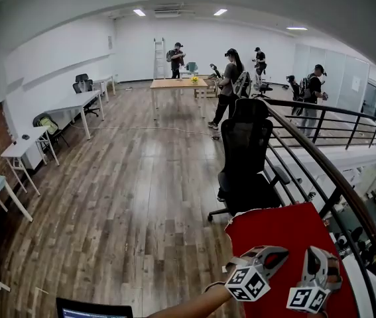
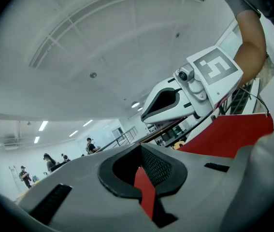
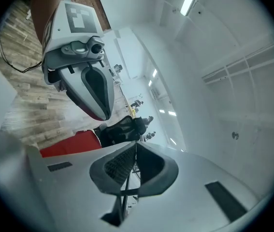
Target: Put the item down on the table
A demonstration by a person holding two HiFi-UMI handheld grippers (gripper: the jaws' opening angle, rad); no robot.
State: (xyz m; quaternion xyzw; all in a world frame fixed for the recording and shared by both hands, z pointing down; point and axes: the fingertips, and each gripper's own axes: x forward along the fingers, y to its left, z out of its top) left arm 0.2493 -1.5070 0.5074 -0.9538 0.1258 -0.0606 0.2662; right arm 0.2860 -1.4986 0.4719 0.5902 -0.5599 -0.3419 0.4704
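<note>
left gripper [image 1: 275, 256] jaws were pinched on the red sheet [image 1: 287, 230] | right gripper [image 1: 323, 260] was shut tight, nothing showing in between

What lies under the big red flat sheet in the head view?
The red flat sheet covers what is below it. Only the base of the black office chair and the wooden plank floor show past its edge.

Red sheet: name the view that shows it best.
Head view: the red sheet appears spread out, mostly visible. Left gripper view shows a strip between the jaws plus one patch; right gripper view shows only a slice.
</note>
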